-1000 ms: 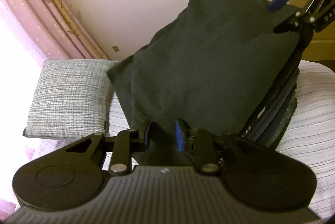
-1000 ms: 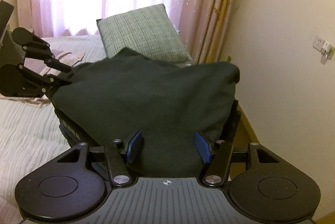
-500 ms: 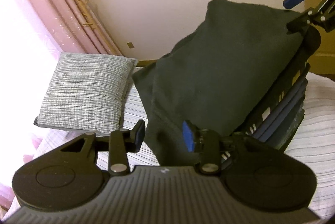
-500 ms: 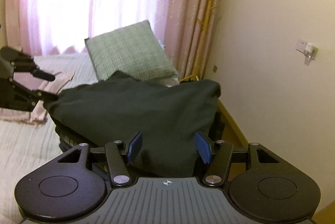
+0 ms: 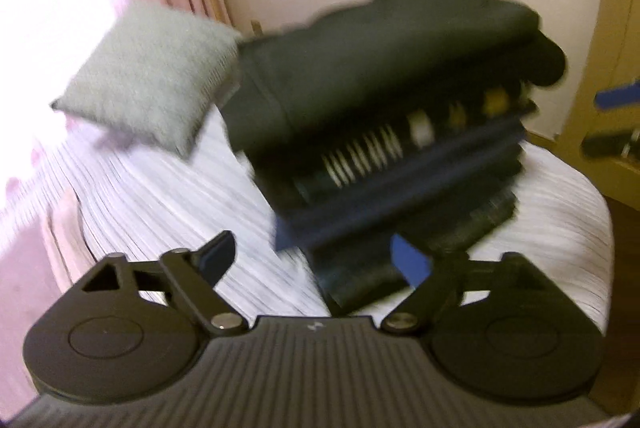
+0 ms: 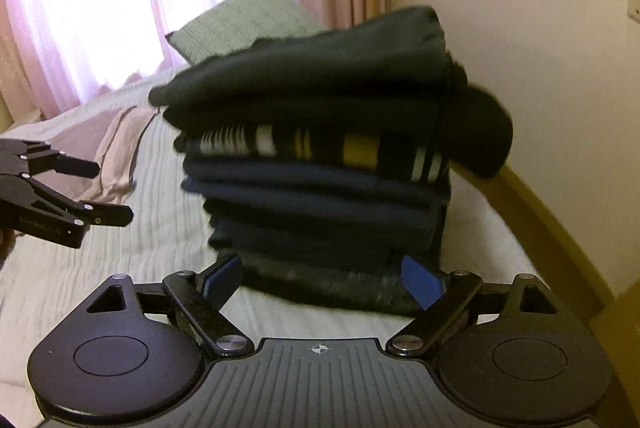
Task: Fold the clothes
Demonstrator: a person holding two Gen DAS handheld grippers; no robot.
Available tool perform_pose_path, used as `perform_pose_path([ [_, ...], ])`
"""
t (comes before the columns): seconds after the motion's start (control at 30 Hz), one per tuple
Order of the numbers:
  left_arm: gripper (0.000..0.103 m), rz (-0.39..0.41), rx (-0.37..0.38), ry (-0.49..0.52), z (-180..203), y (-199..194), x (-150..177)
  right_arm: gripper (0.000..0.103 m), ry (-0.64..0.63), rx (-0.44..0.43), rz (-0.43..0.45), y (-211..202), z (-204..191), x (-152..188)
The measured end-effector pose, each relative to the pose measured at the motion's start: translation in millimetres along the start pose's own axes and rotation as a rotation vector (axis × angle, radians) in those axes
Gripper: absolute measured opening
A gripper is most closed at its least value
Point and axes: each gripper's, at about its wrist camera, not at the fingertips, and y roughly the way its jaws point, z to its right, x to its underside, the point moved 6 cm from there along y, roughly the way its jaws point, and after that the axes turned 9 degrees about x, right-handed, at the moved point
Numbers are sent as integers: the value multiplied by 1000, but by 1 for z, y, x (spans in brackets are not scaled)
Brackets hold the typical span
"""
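Bed (image 6: 120,268) bearing a stack of folded clothes (image 6: 320,196), dark garment (image 6: 312,84) topmost; both grippers' fingers spread, empty.

From the right wrist view the stack of folded clothes (image 6: 320,164) blocks 12 o'clock. Bare bedspread (image 6: 132,260) lies free toward 9 o'clock, up to the left gripper (image 6: 106,192). A pillow (image 6: 248,20) and wall (image 6: 540,76) close off 11 and 2 o'clock.

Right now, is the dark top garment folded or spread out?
Folded: the dark top garment lies doubled atop the clothes stack, one end drooping over its edge.
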Motion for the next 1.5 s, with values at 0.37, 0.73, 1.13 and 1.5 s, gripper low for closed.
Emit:
perform_pose_path([
  [0.37,91,47,61,-174,12,-37,44,94,149,178,-8,-69,-19,35],
  [0.73,90,86,94,-90,29,-110,87,95,216,233,2,-130,-84,69],
  [1.13,98,98,6,-129,34,-153,102,102,151,188,26,-143,-87,51],
  [1.5,98,86,-51,-192,66,-142,82,102,108,159,-2,-139,-47,46],
])
